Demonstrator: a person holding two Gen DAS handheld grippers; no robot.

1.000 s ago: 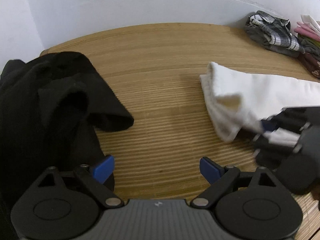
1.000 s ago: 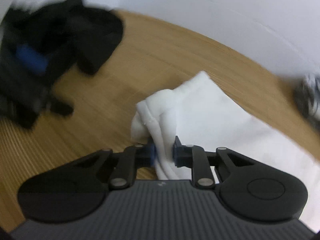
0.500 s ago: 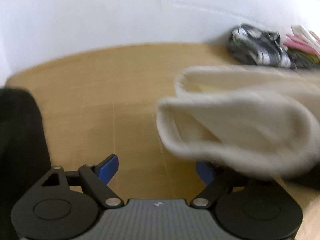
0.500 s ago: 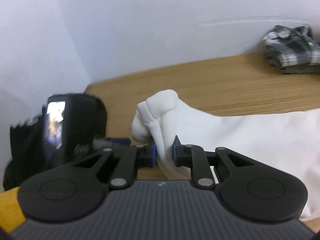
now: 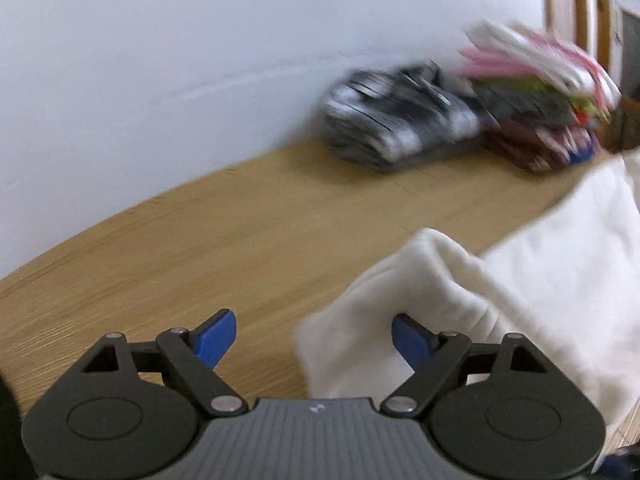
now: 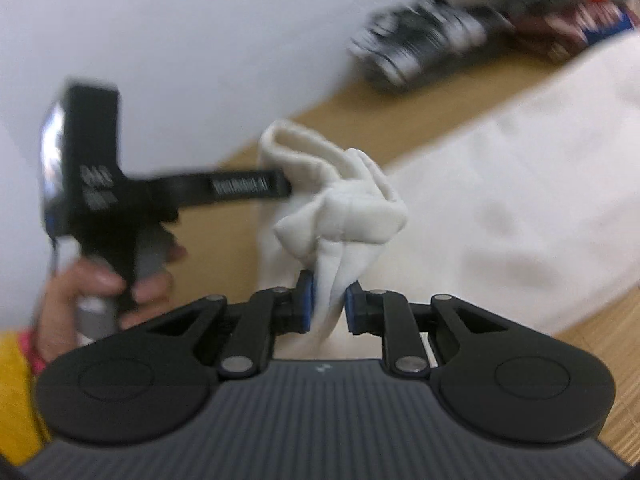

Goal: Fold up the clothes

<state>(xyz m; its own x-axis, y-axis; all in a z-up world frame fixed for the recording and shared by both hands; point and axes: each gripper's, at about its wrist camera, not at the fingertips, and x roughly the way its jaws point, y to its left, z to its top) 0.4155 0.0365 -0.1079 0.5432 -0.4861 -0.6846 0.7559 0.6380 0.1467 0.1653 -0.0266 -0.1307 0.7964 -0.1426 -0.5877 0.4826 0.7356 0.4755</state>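
The right gripper (image 6: 327, 307) sits at the lower centre of its own view, its blue-padded jaws pinched on a bunched fold of the cream-white soft fabric garment (image 6: 500, 216); its jaws have just been opening a little, yet the cloth is between the pads and pressed by them. The left gripper (image 5: 314, 338), at the bottom of the left wrist view, stands wide apart, its jaws having just narrowed and then eased out slightly; the garment's rounded edge (image 5: 424, 280) lies between and over the right-hand blue pad, while the left-hand pad stands clear of the cloth over bare wood. The largest surface is the light wooden table with a fine grain (image 5: 200, 248), open and bare across the left and centre of the left wrist view up to the plain white wall (image 5: 180, 60) that bounds its far edge. The garment spreads across the right half of both views, running off the right border. At the upper right, against the wall, lies a blurred black-and-white checked bundle of cloth (image 5: 400, 120), and just beside it a stack of pink, green, grey and dark red folded clothes (image 5: 540, 104). In the right wrist view, at the left, a person's hand (image 6: 96, 280) with a yellow sleeve (image 6: 16, 384) grips the left gripper's black handle.
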